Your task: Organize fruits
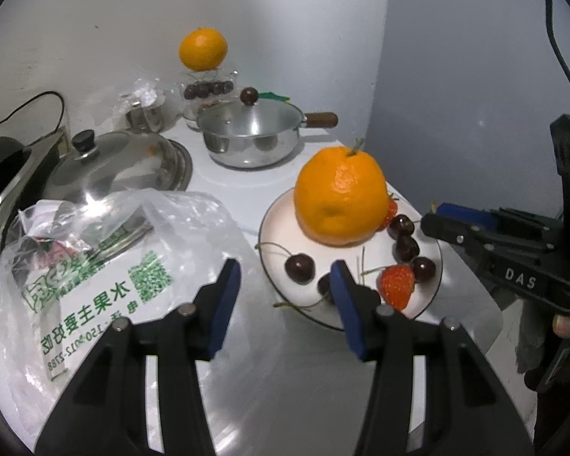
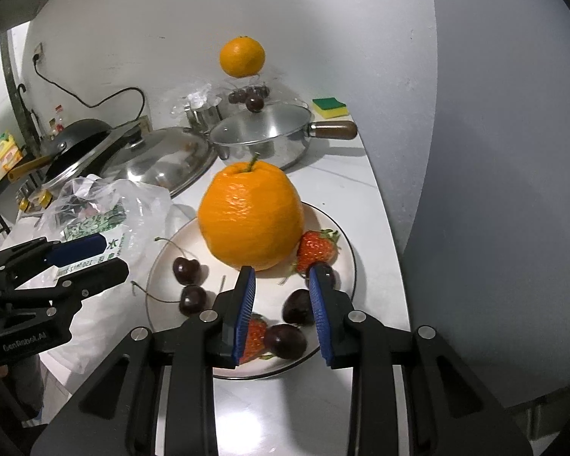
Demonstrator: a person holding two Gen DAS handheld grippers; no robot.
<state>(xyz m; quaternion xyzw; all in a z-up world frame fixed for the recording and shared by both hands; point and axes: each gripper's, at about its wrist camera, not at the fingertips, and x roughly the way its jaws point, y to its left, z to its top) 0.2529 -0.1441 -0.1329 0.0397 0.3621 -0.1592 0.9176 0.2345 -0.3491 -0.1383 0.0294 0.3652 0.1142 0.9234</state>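
Note:
A white plate point(image 2: 338, 228) holds a large orange point(image 2: 251, 216), two strawberries point(image 2: 317, 249) and several dark cherries point(image 2: 186, 269). In the left wrist view the plate point(image 1: 273, 224) lies ahead right with the orange point(image 1: 340, 197). My left gripper point(image 1: 285, 277) is open and empty over the plate's near left rim. My right gripper point(image 2: 281, 281) is open and empty, hovering above the plate just before the orange. A second orange point(image 2: 242, 57) sits atop a clear container of cherries point(image 2: 247, 93) at the back wall.
A plastic fruit bag point(image 1: 106, 266) lies left of the plate. A steel pan with a lid and wooden handle point(image 2: 269, 133), a large pot lid point(image 2: 159, 159), a metal cup point(image 1: 148, 114) and a sponge point(image 2: 328, 108) stand behind. The counter edge runs along the right.

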